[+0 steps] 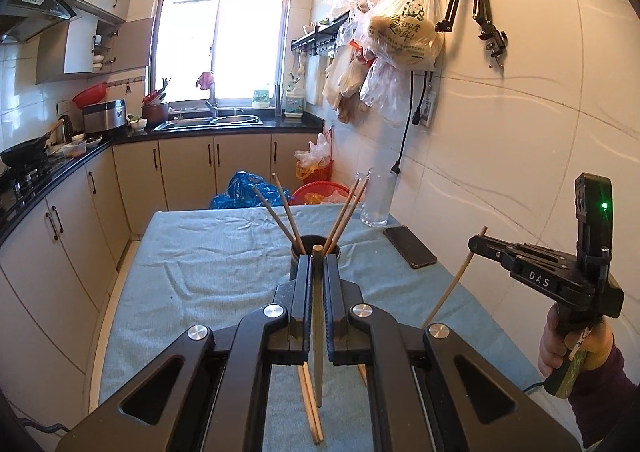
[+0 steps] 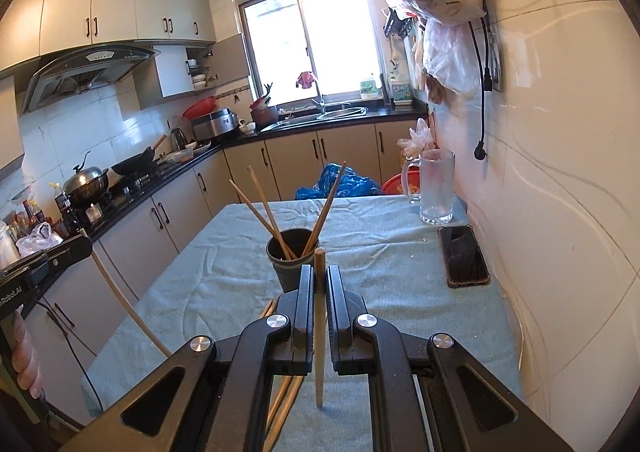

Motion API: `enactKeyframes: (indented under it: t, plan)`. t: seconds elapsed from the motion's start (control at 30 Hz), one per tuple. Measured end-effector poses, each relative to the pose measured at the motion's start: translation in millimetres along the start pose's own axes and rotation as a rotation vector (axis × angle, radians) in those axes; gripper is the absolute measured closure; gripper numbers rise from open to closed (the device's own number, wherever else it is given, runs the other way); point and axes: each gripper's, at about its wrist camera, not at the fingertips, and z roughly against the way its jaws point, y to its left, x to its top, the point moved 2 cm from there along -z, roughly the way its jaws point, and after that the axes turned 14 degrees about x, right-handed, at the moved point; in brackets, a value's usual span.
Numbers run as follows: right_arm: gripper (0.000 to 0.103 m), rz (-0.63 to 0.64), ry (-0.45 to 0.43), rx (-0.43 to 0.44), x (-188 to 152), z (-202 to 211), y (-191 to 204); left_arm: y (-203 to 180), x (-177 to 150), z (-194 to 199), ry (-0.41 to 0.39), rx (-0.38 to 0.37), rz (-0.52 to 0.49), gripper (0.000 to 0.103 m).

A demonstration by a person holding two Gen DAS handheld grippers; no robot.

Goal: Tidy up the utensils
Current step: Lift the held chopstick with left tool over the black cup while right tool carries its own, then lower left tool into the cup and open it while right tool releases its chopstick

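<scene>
A dark cup (image 1: 316,248) (image 2: 290,256) stands mid-table with several wooden chopsticks (image 1: 280,211) (image 2: 260,207) leaning in it. My left gripper (image 1: 318,264) is shut on one chopstick (image 1: 318,324), held upright just in front of the cup. My right gripper (image 2: 319,272) is shut on another chopstick (image 2: 319,332), held above the cloth to the right of the cup. The right gripper also shows in the left wrist view (image 1: 476,244) with its chopstick (image 1: 456,280). The left gripper shows at the left edge of the right wrist view (image 2: 82,246). Loose chopsticks (image 1: 310,404) (image 2: 280,404) lie on the cloth below the grippers.
The table is covered by a light blue cloth (image 1: 200,272) (image 2: 380,272). A glass mug (image 1: 378,197) (image 2: 436,187) and a black phone (image 1: 410,246) (image 2: 464,256) sit by the tiled wall at right. Kitchen counters run along the left and back.
</scene>
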Motion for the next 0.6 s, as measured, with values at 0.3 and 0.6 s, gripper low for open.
enactKeyframes:
  t: [0.3,0.6]
  plan:
    - [0.096,0.044,-0.031,0.010,34,-9,7,-1,44,-11,-0.058,0.001,0.007,0.098]
    - [0.096,0.118,-0.072,0.031,89,-32,24,-14,97,-48,-0.122,0.016,0.025,0.098]
